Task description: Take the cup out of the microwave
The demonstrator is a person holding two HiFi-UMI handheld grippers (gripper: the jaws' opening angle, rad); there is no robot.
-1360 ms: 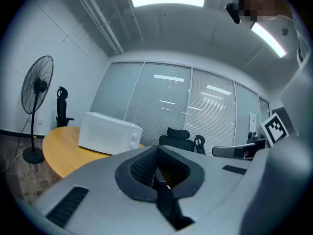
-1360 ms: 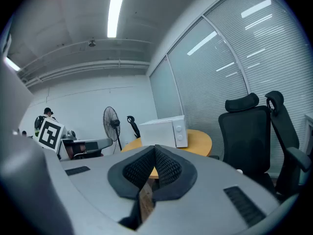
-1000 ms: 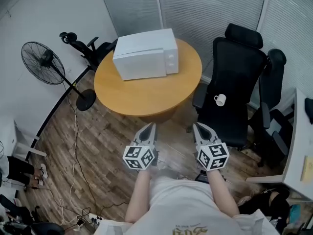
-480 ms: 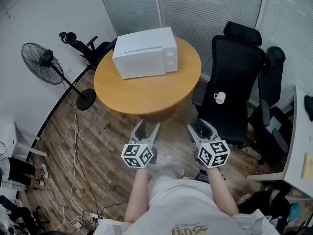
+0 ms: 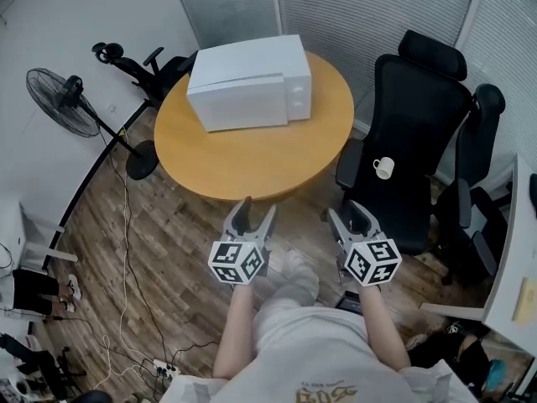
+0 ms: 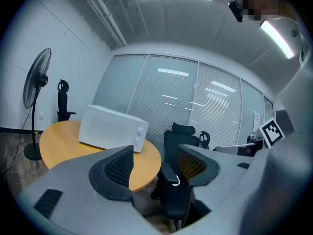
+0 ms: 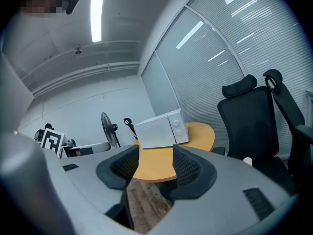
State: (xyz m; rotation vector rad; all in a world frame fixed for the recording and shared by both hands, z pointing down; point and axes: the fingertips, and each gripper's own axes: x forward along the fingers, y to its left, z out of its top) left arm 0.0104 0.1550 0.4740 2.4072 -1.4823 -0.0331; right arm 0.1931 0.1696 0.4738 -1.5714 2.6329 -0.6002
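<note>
The white microwave point(image 5: 247, 91) stands with its door closed on the round wooden table point(image 5: 252, 162). No cup shows inside it. A small white cup point(image 5: 383, 168) sits on the seat of the black office chair point(image 5: 415, 124) to the table's right. My left gripper point(image 5: 254, 211) and right gripper point(image 5: 352, 211) hover side by side over the floor, short of the table's near edge, both open and empty. The left gripper view shows the microwave point(image 6: 111, 129) and the cup point(image 6: 176, 180) beyond the spread jaws. In the right gripper view the microwave point(image 7: 159, 129) lies ahead.
A standing fan point(image 5: 63, 99) and a cable on the floor are at the left. A second dark chair point(image 5: 138, 65) stands behind the table on the left. Another black chair point(image 5: 478, 166) and a white desk edge point(image 5: 512, 284) are at the right. Glass walls with blinds close off the back.
Both grippers' jaws went from shut to open. Both hands moved a little forward toward the table.
</note>
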